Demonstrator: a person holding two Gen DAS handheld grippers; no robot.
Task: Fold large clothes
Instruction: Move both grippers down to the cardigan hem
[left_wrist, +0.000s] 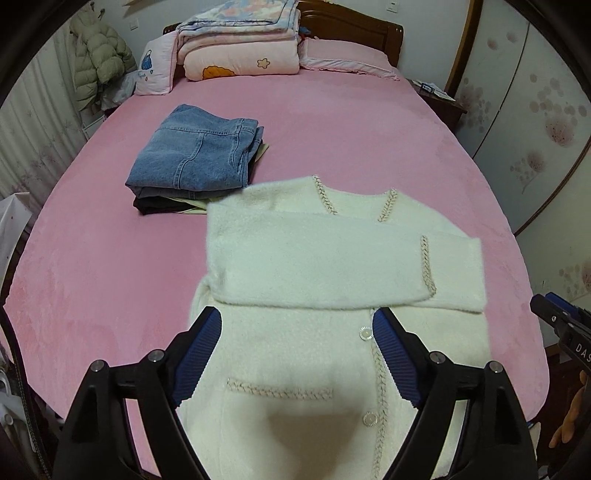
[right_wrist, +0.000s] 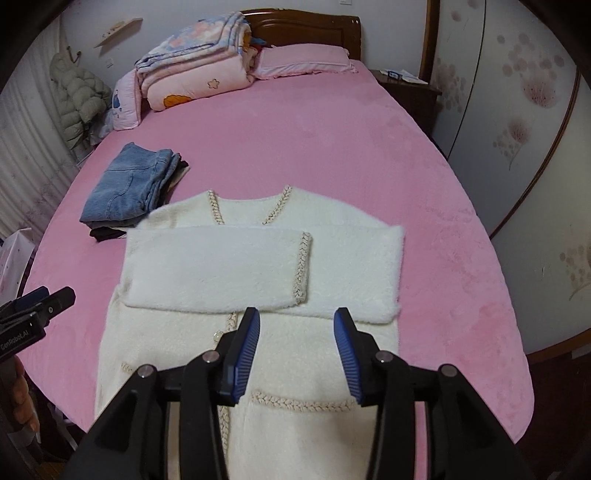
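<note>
Both your left tongs (left_wrist: 297, 354) and right tongs (right_wrist: 297, 354) hang open, empty. The cardigan (left_wrist: 332, 258) runs lengthwise from the bed's (left_wrist: 110, 277) near edge toward the headboard, its hem nearest you.

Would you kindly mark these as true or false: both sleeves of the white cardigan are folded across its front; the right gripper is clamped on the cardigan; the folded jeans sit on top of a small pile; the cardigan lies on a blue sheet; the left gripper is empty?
1. Both sleeves are folded across the white cardigan. True.
2. The right gripper is clamped on the cardigan. False: its jaws stand apart above the fabric, holding nothing.
3. The folded jeans top a small pile. True.
4. The cardigan lies on a blue sheet. False: the sheet is pink.
5. The left gripper is empty. True.
</note>
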